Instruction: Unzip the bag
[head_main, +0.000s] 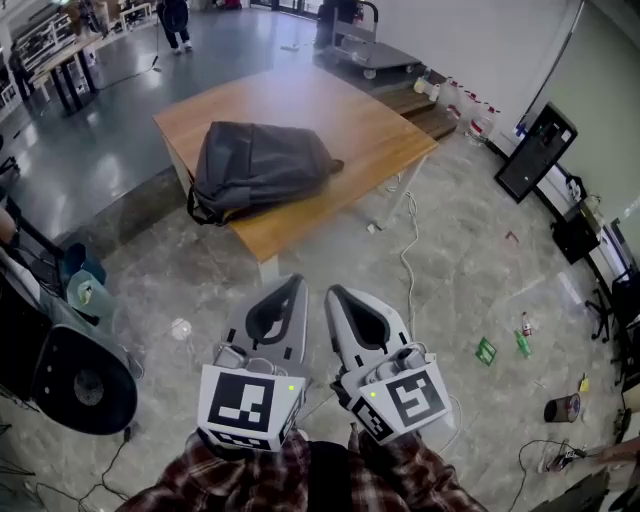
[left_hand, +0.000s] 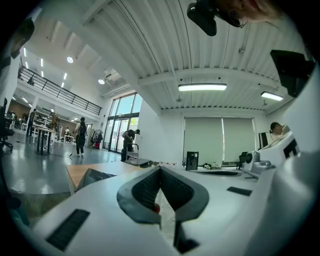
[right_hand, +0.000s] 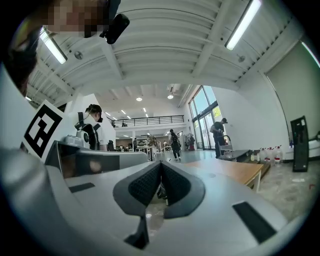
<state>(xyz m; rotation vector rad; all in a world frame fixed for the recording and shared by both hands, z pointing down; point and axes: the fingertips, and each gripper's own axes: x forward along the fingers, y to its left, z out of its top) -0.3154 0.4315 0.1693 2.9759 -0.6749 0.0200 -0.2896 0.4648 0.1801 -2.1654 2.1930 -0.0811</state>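
Note:
A dark grey backpack (head_main: 255, 165) lies flat on the wooden table (head_main: 370, 130), toward its left front part. Both grippers hang low over the floor, well short of the table's near corner and side by side. My left gripper (head_main: 296, 281) is shut, its jaws meeting at the tips with nothing between them. My right gripper (head_main: 334, 291) is shut and empty too. In the left gripper view the left gripper (left_hand: 160, 168) points level, with the backpack (left_hand: 92, 177) small at the left. In the right gripper view the right gripper (right_hand: 161, 164) shows closed, with the table (right_hand: 240, 172) at the right.
A flat cart (head_main: 372, 55) stands behind the table and water bottles (head_main: 465, 100) line the wall. A black chair (head_main: 75, 385) is at my left. A white cable (head_main: 408, 250) runs over the floor by the table leg. A black screen (head_main: 535, 150) leans at the right.

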